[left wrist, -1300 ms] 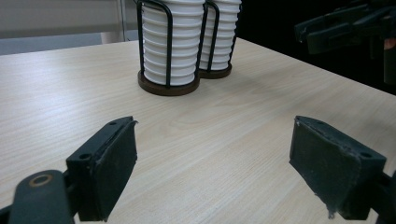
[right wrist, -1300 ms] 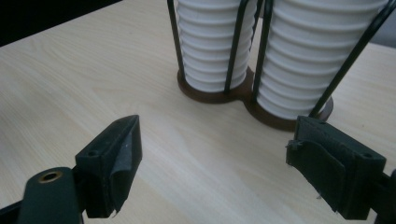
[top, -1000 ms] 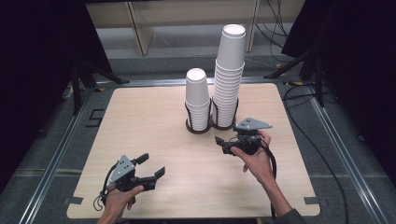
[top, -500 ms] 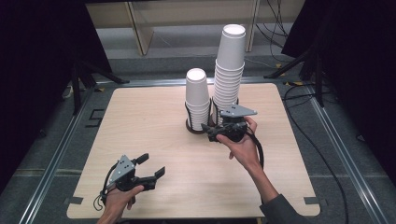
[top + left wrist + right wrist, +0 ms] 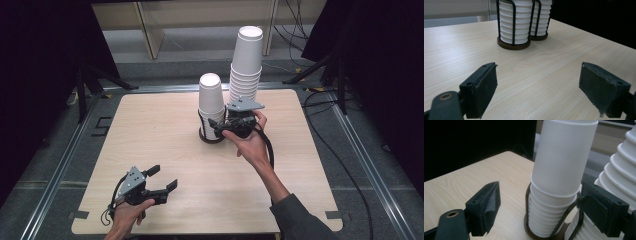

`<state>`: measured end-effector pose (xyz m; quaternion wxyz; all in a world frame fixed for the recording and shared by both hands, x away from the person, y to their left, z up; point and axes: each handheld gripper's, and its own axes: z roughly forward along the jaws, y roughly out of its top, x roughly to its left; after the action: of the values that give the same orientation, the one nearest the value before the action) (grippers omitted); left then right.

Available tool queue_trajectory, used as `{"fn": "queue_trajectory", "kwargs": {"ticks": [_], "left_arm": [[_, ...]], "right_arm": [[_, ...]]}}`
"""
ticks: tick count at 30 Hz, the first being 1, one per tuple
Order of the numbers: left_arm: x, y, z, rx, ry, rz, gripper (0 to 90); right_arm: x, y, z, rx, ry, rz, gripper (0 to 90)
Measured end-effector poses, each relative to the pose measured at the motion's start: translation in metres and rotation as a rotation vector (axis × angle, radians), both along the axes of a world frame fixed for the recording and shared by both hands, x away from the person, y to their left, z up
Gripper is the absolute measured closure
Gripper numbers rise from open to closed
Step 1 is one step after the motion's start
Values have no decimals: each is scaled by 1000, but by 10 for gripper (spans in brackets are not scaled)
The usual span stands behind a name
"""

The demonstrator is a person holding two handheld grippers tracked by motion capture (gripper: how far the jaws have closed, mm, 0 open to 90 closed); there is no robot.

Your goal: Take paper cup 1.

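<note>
Right gripper (image 5: 221, 127), held in the person's right hand (image 5: 250, 145), with its jaws spread wide on either side of the shorter cup stack (image 5: 210, 102). In the right gripper view the left jaw stands clear of the cups; the right jaw lies close against the wire of the holder (image 5: 554, 227), though contact cannot be judged from this angle. Nothing is gripped. The stack consists of smooth white paper cups, nested upside down, the top one tapering upward above ribbed rims. It sits in a black wire holder on a dark round base, near the far middle of the pale wood-grain table (image 5: 150, 135). The taller cup stack (image 5: 247, 62) stands just beside it, to its right. Left gripper (image 5: 162, 179) rests low at the near left edge, jaws wide apart and empty, its dark pads (image 5: 486, 85) facing the two holders.
</note>
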<state>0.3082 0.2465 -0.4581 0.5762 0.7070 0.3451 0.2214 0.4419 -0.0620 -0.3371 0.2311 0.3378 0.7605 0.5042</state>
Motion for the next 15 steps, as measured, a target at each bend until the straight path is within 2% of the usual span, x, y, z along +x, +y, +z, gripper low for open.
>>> {"fn": "queue_trajectory", "kwargs": {"ticks": [3,5,6,9,10,11,15], "left_arm": [[0,-1,0,-1,3,1,145],[0,-1,0,1,3,1,146],[-1,0,1,19,16,11,145],[-2,0,1,19,22,12,146],[0,0,0,11,3,0,145],[0,-1,0,0,0,-2,145],[-1,0,0,-5,7,-4,145]], "right_arm": [[5,2,4,-10,-16,-6,184],[9,5,6,-12,-22,-31,184],[11,6,8,-9,-25,-37,185],[17,12,10,-2,-37,-66,187],[21,14,10,-8,-57,-73,187],[23,16,11,-16,-54,-81,187],[34,25,11,10,-42,-113,182]]}}
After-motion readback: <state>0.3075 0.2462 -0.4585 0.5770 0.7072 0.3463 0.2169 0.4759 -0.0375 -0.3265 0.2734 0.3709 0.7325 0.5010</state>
